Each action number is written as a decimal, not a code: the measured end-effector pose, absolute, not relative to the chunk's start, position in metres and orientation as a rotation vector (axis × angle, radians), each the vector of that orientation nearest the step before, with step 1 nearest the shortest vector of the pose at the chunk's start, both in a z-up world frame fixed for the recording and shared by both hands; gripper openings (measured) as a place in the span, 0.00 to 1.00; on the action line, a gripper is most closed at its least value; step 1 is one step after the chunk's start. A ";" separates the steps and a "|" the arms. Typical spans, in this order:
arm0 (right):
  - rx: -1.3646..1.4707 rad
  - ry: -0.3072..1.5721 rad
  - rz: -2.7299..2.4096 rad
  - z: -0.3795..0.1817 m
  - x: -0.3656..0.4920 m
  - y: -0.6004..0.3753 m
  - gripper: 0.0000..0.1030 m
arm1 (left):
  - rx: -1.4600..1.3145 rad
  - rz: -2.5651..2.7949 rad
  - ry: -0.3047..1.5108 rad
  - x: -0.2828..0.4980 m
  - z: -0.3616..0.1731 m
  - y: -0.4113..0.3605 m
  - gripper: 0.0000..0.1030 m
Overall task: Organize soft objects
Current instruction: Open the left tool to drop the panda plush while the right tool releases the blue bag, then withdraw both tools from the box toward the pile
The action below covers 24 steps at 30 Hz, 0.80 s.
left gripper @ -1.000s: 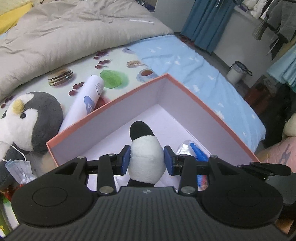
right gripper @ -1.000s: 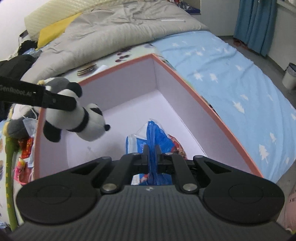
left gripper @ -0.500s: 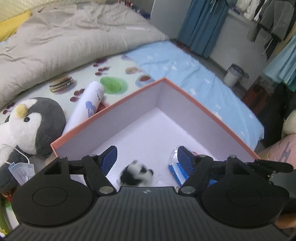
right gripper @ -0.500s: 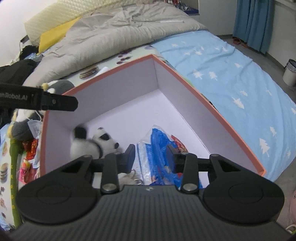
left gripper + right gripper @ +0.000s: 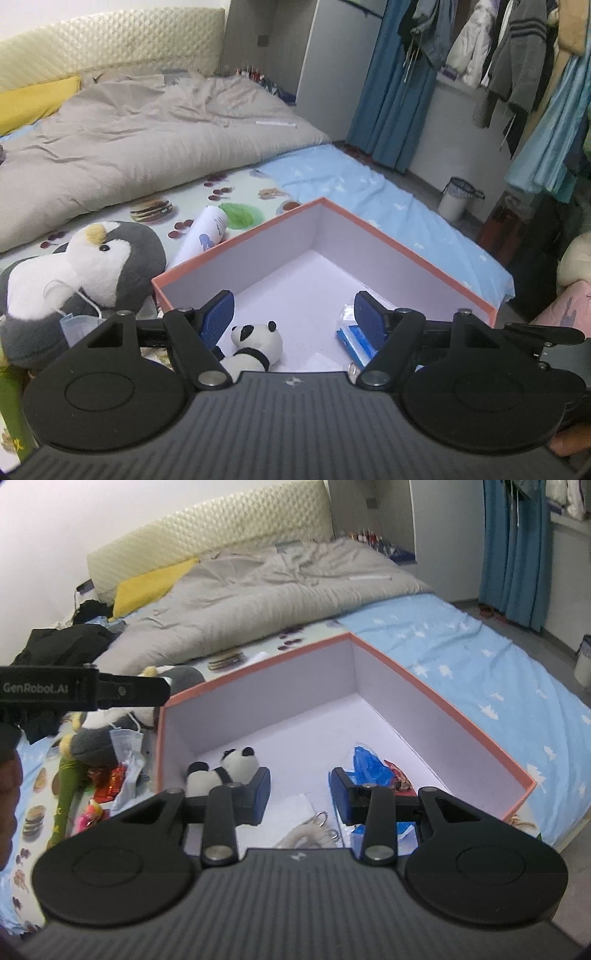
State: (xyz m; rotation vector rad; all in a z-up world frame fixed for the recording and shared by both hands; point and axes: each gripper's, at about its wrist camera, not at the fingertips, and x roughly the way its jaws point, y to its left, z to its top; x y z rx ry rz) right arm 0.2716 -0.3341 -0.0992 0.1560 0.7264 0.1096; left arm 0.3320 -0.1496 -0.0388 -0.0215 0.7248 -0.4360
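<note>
Two grippers hang over the same orange-rimmed box (image 5: 406,246) on the bed, both spread wide and holding nothing. From the left wrist view, the left gripper (image 5: 293,315) has its blue pads (image 5: 218,317) well apart, and the small panda plush (image 5: 255,345) lies on the pale box floor just beside the left pad, near the box's near left corner. A blue plastic packet (image 5: 351,341) sits on the floor by the other pad. From the right wrist view, the right gripper (image 5: 300,794) is likewise splayed above the box (image 5: 461,716); the panda plush (image 5: 225,770) lies on its side close to the left wall, partly behind the gripper's left finger, and the blue packet (image 5: 369,764) rests toward the right. Outside the box on the patterned sheet, a large penguin plush (image 5: 81,269) lies touching a face mask (image 5: 79,325), with a white tube (image 5: 203,236) just beside the box's far left wall.
</note>
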 end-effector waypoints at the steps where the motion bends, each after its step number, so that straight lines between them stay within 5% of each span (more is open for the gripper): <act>1: 0.153 0.713 0.113 -0.098 0.266 -0.332 0.39 | -0.028 -0.438 0.716 0.325 -0.037 -0.146 0.74; 24: 0.102 0.650 0.189 -0.103 0.165 -0.272 0.39 | -0.166 -0.288 0.702 0.197 -0.067 -0.066 0.74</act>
